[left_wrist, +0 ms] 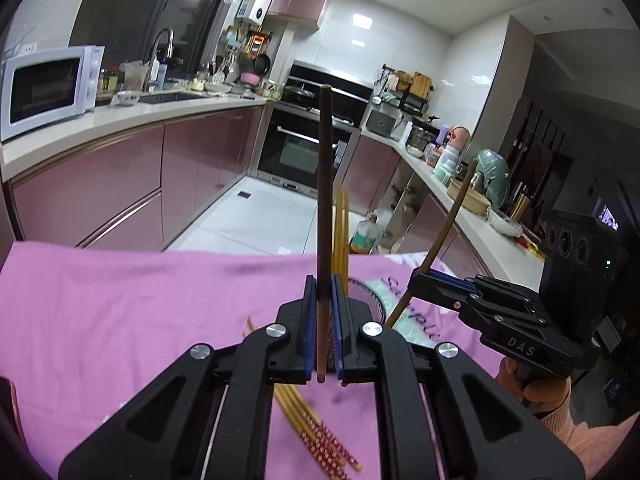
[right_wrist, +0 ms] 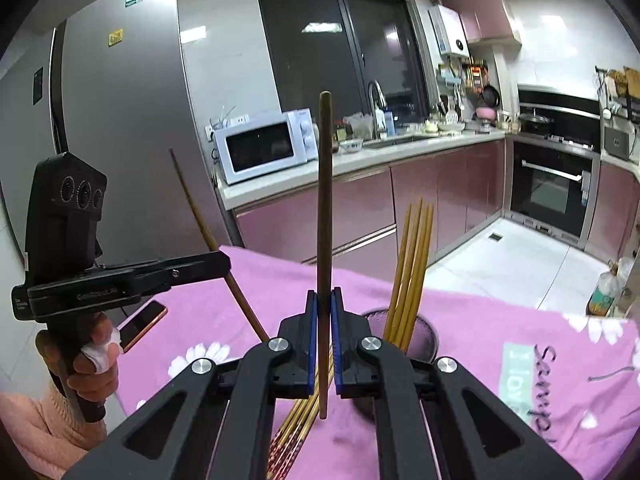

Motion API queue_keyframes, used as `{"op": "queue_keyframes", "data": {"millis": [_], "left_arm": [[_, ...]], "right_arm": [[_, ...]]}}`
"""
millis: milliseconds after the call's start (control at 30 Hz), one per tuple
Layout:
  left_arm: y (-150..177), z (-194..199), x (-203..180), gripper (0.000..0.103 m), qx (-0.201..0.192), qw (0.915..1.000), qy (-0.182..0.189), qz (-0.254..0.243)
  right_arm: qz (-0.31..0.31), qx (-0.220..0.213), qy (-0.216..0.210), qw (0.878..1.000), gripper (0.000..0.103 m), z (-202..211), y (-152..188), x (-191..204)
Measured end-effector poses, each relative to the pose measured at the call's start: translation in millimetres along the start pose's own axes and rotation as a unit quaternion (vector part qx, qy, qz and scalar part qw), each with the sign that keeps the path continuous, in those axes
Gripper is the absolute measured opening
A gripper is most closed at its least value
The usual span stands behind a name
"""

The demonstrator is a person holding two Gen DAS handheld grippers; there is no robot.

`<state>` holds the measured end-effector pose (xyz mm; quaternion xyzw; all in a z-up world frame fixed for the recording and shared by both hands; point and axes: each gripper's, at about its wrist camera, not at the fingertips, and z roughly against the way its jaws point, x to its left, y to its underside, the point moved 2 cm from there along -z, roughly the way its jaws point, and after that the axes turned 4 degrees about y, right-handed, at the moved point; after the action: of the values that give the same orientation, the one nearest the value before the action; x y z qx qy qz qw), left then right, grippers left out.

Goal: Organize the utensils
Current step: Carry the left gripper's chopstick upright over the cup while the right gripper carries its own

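dark chopstick [left_wrist: 325,184] upright in left gripper [left_wrist: 324,300]; second one [right_wrist: 325,200] upright in right gripper [right_wrist: 324,312]

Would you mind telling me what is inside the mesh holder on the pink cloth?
A bundle of light bamboo chopsticks stands in the mesh holder, leaning and sticking out above its rim. Their lower ends and the holder's bottom are hidden by its wall and the right gripper.

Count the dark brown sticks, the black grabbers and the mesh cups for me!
Dark brown chopsticks: 2, one clamped in each gripper's jaws
Grippers: 2, the left gripper and the right gripper
Mesh cup: 1
Total: 5
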<state>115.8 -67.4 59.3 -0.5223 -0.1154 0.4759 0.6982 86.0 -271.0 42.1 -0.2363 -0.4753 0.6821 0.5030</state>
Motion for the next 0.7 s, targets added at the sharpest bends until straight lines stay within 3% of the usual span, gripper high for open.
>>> {"op": "queue_keyframes", "data": {"millis": [367,700], "left_arm": [[-53,-11,-28,0.008,-0.040,0.9987,0.017,-0.027],[-52,-67,-24,0.008,0.016,0.9993,-0.003,-0.035]], "right_arm": [[0.006,-0.058,0.028,0.998,0.005,19,-39,-20],[-0.004,-0.004,0.047,0.999,0.005,-18,-24,-36]]}}
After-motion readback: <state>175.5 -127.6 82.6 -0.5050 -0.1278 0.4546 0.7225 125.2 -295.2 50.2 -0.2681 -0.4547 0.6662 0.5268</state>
